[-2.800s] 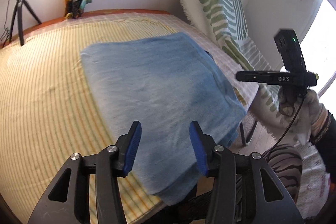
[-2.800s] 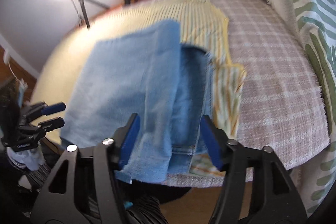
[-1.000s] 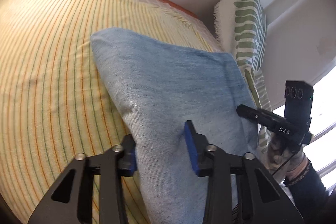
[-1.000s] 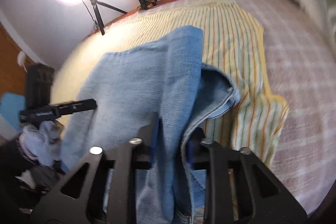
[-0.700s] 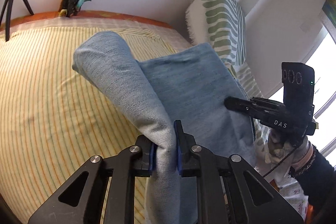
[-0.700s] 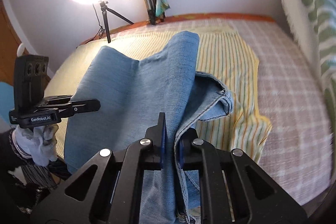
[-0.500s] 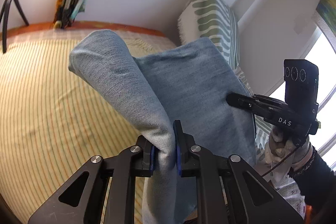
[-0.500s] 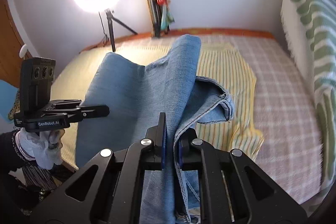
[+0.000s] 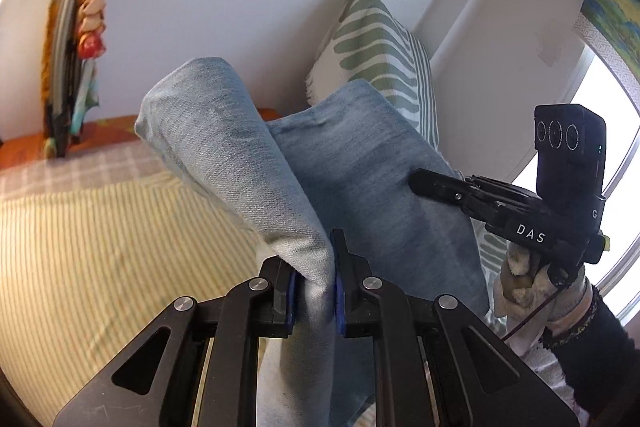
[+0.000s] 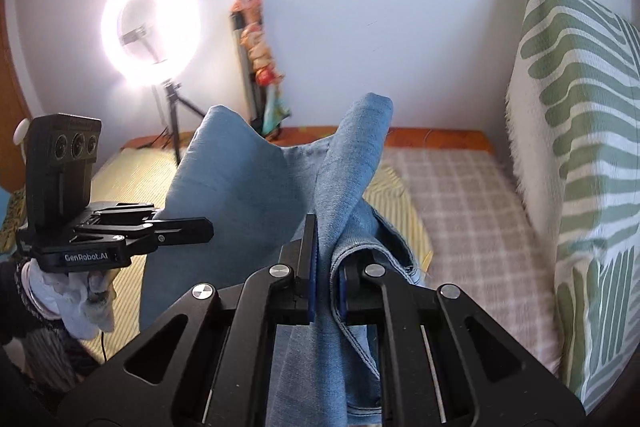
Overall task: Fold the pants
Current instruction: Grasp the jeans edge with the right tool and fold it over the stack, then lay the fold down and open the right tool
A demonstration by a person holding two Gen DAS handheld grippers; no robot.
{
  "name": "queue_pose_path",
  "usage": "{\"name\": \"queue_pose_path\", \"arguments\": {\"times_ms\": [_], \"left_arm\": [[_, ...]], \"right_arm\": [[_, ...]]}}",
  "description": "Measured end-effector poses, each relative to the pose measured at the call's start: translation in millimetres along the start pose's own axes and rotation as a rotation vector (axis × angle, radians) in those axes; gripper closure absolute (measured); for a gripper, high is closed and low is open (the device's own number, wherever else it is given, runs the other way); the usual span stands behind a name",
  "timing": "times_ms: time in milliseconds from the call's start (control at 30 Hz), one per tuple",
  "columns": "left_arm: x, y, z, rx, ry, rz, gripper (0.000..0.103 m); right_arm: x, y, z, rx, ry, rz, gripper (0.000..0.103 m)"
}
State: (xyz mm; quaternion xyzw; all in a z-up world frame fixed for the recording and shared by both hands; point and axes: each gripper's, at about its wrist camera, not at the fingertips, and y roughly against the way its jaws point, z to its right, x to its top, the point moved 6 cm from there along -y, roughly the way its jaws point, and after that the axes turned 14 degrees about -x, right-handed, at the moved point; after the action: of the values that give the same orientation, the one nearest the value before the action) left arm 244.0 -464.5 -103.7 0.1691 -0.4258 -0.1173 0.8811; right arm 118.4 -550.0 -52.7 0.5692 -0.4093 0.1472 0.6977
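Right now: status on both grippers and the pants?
Left gripper shut on pants. Right gripper shut on pants, lifted off the bed. Nothing in the way.

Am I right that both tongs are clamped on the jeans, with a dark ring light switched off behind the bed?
Nearly. Both the left tongs and right tongs are clamped on the jeans, but the ring light behind the bed is glowing brightly, not off. The right wrist view shows it.
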Motion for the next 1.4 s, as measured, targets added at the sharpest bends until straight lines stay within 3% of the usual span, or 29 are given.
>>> {"name": "queue_pose_path", "arguments": {"times_ms": [300, 567, 767, 867, 933, 1067, 1100, 1133, 1233, 1400], "left_arm": [[70, -33, -29, 0.023, -0.067, 0.034, 0.091], [111, -63, -93, 0.063, -0.048, 0.052, 0.091], [107, -93, -146, 0.153, -0.016, -0.013, 0.091], [101, -97, -164, 0.202, -0.005, -0.028, 0.091], [100, -95, -171, 0.226, 0.005, -0.033, 0.091], [97, -93, -179, 0.272, 0.012, -0.055, 0.087], [96, -92, -179, 0.286, 0.003, -0.062, 0.086], [96, -90, -180, 0.307, -0.007, -0.067, 0.084], [102, -81, -183, 0.357, -0.012, -0.054, 0.053], [104, -62, -169, 0.351, -0.016, -0.041, 0.042]], "right_arm": [[72, -65, 34, -0.059, -0.003, 0.042, 0.095], [118, -136, 41, -0.076, 0.026, 0.078, 0.095], [108, -208, 53, -0.067, -0.01, 0.019, 0.095], [95, -236, 59, -0.112, 0.0, -0.026, 0.093], [89, -243, 68, -0.159, -0.003, -0.053, 0.084], [80, -249, 84, -0.207, -0.047, -0.106, 0.079], [79, -249, 85, -0.221, -0.045, -0.11, 0.071], [78, -248, 86, -0.234, -0.045, -0.111, 0.061], [78, -238, 89, -0.275, -0.051, -0.086, 0.047], [84, -217, 86, -0.276, -0.061, -0.086, 0.045]]}}
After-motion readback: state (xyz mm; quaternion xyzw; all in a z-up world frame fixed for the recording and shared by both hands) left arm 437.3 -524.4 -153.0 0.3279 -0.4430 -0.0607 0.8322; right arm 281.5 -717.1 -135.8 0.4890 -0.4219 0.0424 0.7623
